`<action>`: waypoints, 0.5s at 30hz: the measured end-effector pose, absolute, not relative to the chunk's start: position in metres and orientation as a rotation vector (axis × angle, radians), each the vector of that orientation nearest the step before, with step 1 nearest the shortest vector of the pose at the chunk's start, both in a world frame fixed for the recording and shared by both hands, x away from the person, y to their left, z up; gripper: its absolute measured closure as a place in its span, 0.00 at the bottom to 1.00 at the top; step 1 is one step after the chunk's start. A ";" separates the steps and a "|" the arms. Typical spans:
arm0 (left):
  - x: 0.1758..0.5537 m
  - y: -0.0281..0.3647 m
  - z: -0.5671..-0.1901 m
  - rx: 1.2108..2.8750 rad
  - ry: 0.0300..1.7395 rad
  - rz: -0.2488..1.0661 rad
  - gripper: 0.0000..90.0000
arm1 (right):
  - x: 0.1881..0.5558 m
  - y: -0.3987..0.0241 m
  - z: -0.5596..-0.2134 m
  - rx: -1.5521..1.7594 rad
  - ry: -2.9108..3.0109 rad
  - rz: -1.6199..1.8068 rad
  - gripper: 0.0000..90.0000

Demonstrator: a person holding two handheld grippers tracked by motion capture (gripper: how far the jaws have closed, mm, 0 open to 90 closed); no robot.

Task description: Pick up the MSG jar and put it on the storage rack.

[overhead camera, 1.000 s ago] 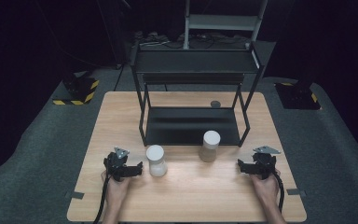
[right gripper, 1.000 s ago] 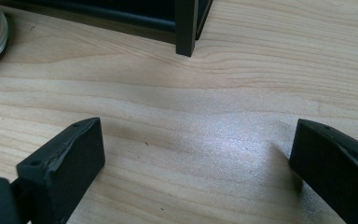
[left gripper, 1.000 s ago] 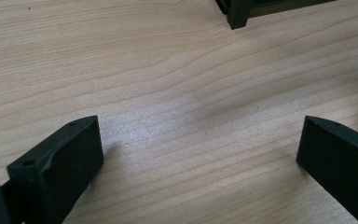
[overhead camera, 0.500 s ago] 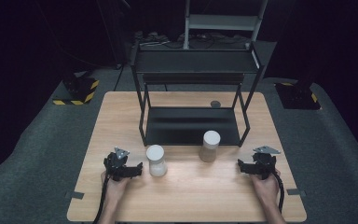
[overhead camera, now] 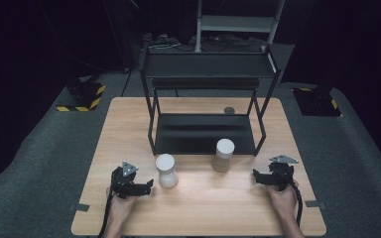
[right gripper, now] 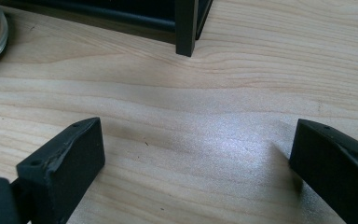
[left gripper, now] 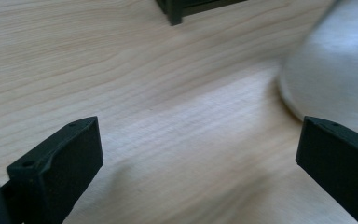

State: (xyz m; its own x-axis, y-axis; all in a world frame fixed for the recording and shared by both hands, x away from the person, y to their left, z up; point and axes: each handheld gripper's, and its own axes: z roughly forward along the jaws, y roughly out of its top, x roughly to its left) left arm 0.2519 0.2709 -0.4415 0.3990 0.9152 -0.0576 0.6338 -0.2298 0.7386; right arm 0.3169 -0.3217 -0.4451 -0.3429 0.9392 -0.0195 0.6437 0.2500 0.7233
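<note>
1. White jar [overhead camera: 166, 170]: stood on the table [overhead camera: 129, 119] just beside the left gripper [overhead camera: 146, 187], whose jaws are spread wide and empty.
2. Approach: best centred and kept level before closing.
3. Right gripper [overhead camera: 258, 177]: jaws apart, empty.
4. Room: bare wood ahead; shelf rack [overhead camera: 206, 129] leg near.

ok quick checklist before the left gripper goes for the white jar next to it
1. Left gripper open: ok, its jaws stand wide apart in the left gripper view.
2. Nothing between those jaws: ok, just bare table.
3. White jar upright: ok, standing in front of the black shelf.
4. Jar lined up between the jaws: not ok, it sits off by the right jaw.
5. Other jar clear of the path: ok, it stands apart.
6. Right gripper out of the way: ok, open, at the far side of the table.
</note>
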 end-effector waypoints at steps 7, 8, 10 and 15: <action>0.244 0.273 -0.442 1.961 1.237 0.447 0.01 | 0.317 -0.322 -0.445 1.439 2.075 0.872 0.03; 0.244 0.272 -0.442 1.967 1.224 0.439 0.01 | 0.317 -0.322 -0.445 1.439 2.075 0.872 0.03; 0.244 0.269 -0.442 1.973 1.201 0.429 0.01 | 0.317 -0.322 -0.445 1.439 2.075 0.872 0.03; 0.245 0.263 -0.445 1.974 1.168 0.409 0.01 | 0.317 -0.322 -0.445 1.439 2.075 0.872 0.03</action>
State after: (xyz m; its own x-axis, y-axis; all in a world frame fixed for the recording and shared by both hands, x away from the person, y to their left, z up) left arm 0.2449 0.2628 -0.4447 0.5235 0.8446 -0.1127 0.5901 -0.2639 0.7630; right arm 0.3169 -0.3217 -0.4451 -0.3426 0.9393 -0.0191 0.6440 0.2496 0.7232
